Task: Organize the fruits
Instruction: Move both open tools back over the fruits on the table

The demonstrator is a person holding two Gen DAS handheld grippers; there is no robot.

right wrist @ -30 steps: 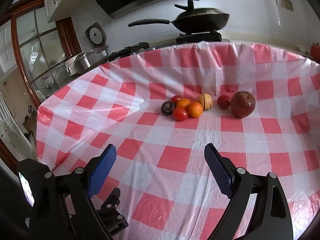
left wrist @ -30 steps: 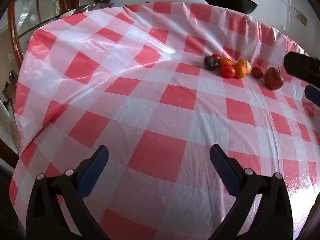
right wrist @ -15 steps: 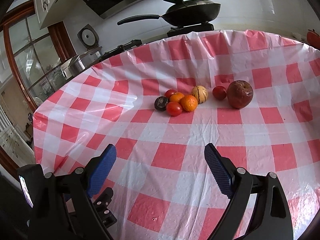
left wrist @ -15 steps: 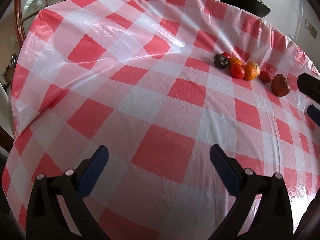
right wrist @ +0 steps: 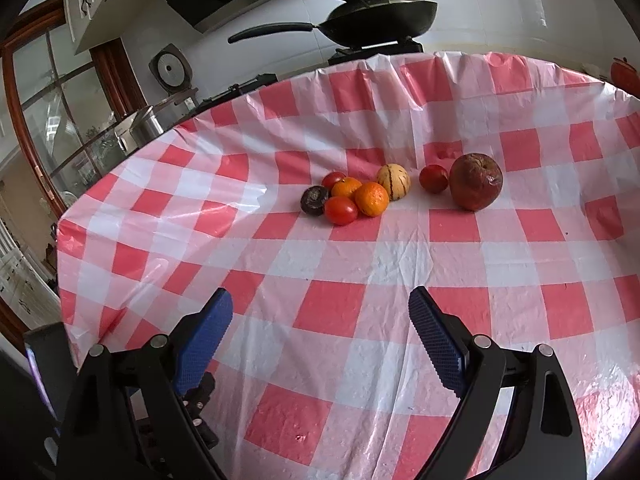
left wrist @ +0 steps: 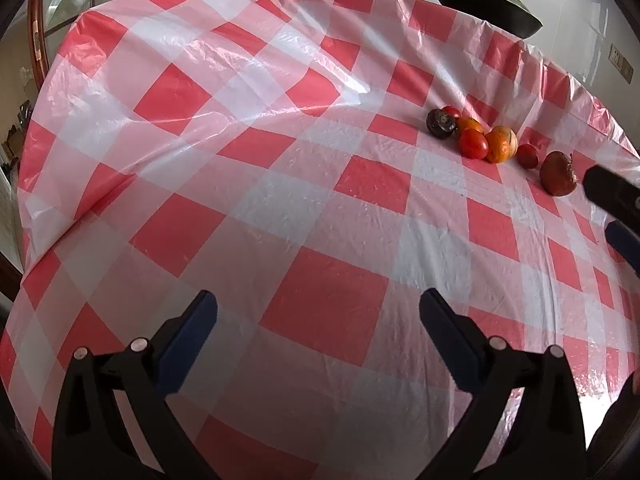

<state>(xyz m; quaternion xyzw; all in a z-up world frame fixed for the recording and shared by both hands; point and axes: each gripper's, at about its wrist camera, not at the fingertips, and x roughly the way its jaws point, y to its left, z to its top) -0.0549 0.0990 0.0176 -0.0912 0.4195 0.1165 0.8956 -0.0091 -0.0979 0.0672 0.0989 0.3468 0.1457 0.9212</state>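
Both tools hover above a table (right wrist: 400,264) covered with a red-and-white checked plastic cloth. The left tool (left wrist: 318,312) has its blue-padded fingers spread wide with nothing between them, only cloth below. The right tool (right wrist: 320,308) is likewise wide open and holds nothing. In the left wrist view, part of the right tool shows at the right edge, near the wrinkled apple.

The fruits lie in a loose row toward the far side of the table, well ahead of both tools. From the right wrist view, a tight cluster sits at the left: a dark purple fruit (right wrist: 314,200), a red tomato (right wrist: 341,210) just beside it, an orange (right wrist: 372,199) touching that tomato, a second orange (right wrist: 346,187) behind, and another tomato (right wrist: 333,179) at the back. A pale striped fruit (right wrist: 394,182) sits against the front orange on its right. A little apart to the right is a third tomato (right wrist: 433,178), and just beside it a large wrinkled reddish-brown apple (right wrist: 476,187).

From the left wrist view, the same row lies far off to the upper right, the dark fruit (left wrist: 441,122) nearest the left and the apple (left wrist: 557,178) at the right end.

Behind the table, a black wok (right wrist: 380,16) with a lid stands on a stove.
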